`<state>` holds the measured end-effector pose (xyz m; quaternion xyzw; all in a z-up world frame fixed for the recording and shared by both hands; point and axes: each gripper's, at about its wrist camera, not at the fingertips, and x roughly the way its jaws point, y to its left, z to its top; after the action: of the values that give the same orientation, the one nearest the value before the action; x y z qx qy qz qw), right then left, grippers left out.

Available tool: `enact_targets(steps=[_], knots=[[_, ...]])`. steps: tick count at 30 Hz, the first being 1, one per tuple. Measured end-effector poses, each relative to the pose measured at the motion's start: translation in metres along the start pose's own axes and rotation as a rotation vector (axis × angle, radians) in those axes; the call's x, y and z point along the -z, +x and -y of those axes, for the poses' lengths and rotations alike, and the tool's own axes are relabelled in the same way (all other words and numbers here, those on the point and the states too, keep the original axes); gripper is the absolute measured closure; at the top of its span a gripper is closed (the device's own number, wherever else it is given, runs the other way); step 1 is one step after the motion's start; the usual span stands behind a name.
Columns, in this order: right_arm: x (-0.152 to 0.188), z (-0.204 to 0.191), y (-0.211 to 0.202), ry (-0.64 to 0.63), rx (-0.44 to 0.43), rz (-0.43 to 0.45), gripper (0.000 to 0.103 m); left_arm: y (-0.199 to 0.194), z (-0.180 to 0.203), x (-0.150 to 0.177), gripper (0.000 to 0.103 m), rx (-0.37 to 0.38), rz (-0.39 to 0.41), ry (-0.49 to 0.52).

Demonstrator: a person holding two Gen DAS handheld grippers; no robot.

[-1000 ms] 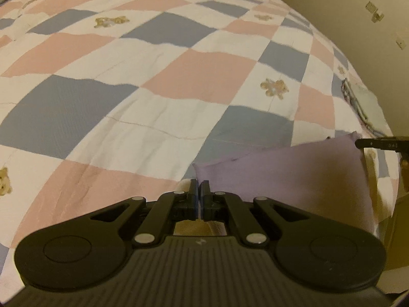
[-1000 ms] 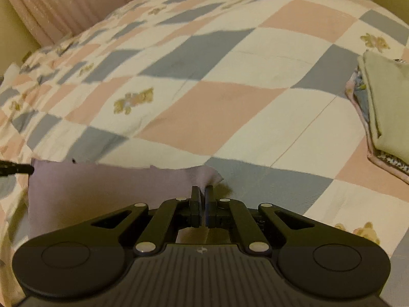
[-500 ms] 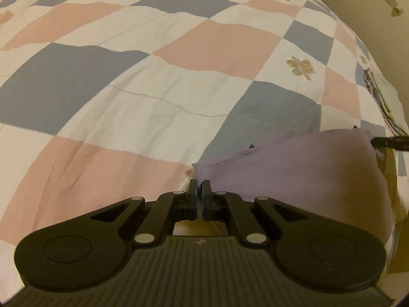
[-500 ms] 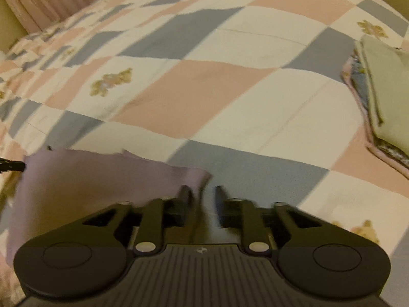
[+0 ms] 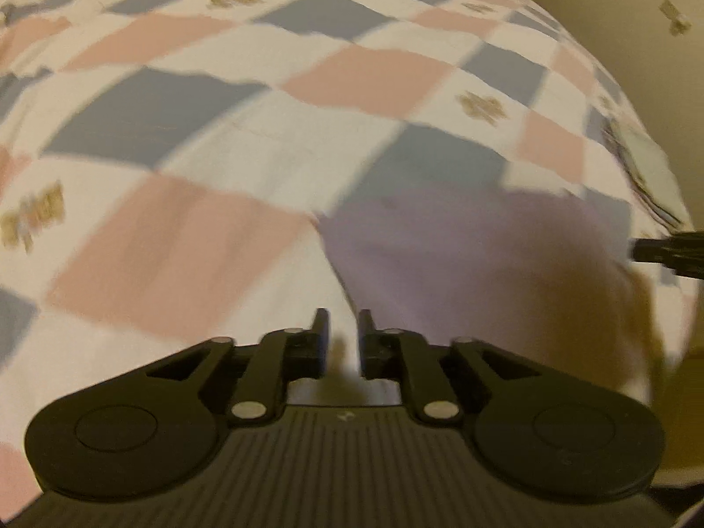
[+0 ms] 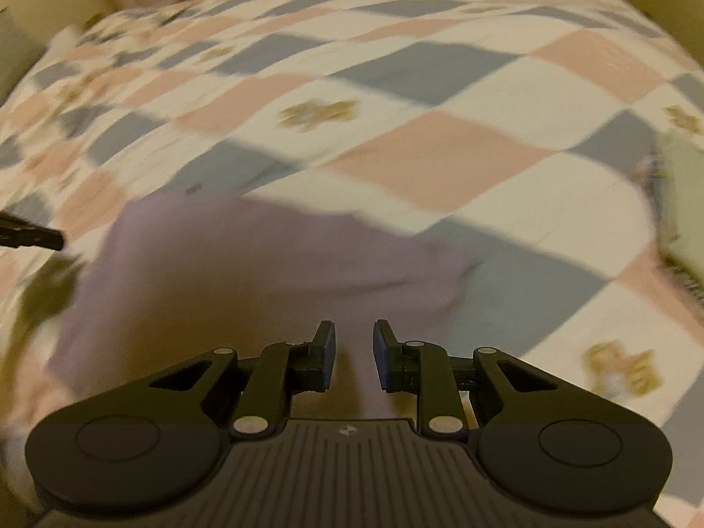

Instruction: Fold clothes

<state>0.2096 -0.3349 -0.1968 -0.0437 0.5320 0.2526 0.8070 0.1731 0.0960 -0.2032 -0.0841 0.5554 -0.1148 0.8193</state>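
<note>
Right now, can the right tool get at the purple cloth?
Probably yes: the right tool is open and the purple cloth lies flat on the checkered quilt directly ahead, nothing between them.

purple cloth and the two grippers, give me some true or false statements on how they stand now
1. The left gripper is open. True.
2. The right gripper is shut on the purple cloth. False: its jaws stand apart and hold nothing.
3. The cloth lies on a checked quilt. True.
4. The cloth hangs in the air between both grippers. False: it rests on the quilt, and neither gripper holds it.
5. A stack of folded clothes sits at the right edge of the right wrist view. True.
</note>
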Motion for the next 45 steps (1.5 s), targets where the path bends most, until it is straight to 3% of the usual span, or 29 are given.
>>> enact_targets(steps=[4,8,12,17,21,25,31,37,39,45], knots=[[0.020,-0.031,0.006,-0.053,-0.076,-0.055,0.079,-0.007,0.018,0.041,0.086,0.074,-0.064,-0.009],[0.039,-0.052,0.018,-0.110,-0.099,-0.124,0.077,0.006,0.026,0.074,0.086,0.089,-0.130,-0.016],[0.057,-0.059,0.027,-0.192,-0.041,-0.204,0.075,0.023,0.022,0.094,0.086,0.027,-0.185,0.008],[0.063,-0.046,0.021,-0.183,0.050,-0.246,0.075,0.014,0.014,0.099,0.084,0.026,-0.173,-0.006],[0.053,-0.043,0.006,-0.156,0.094,-0.224,0.074,0.004,0.003,0.103,0.093,-0.017,-0.181,-0.031],[0.024,-0.061,-0.006,-0.221,0.020,-0.156,0.074,-0.020,-0.005,0.106,0.092,0.002,-0.131,-0.134],[-0.031,-0.085,0.013,-0.366,-0.123,-0.154,0.063,-0.036,0.005,0.119,0.090,0.102,-0.037,-0.386],[-0.077,-0.104,0.043,-0.583,-0.219,-0.210,0.054,-0.012,0.027,0.146,0.083,0.161,0.020,-0.680],[-0.094,-0.107,0.054,-0.636,-0.244,-0.225,0.053,-0.002,0.032,0.156,0.077,0.169,0.037,-0.754],[-0.147,-0.119,0.099,-0.753,-0.268,-0.231,0.053,0.022,0.038,0.176,0.077,0.174,0.131,-0.949]])
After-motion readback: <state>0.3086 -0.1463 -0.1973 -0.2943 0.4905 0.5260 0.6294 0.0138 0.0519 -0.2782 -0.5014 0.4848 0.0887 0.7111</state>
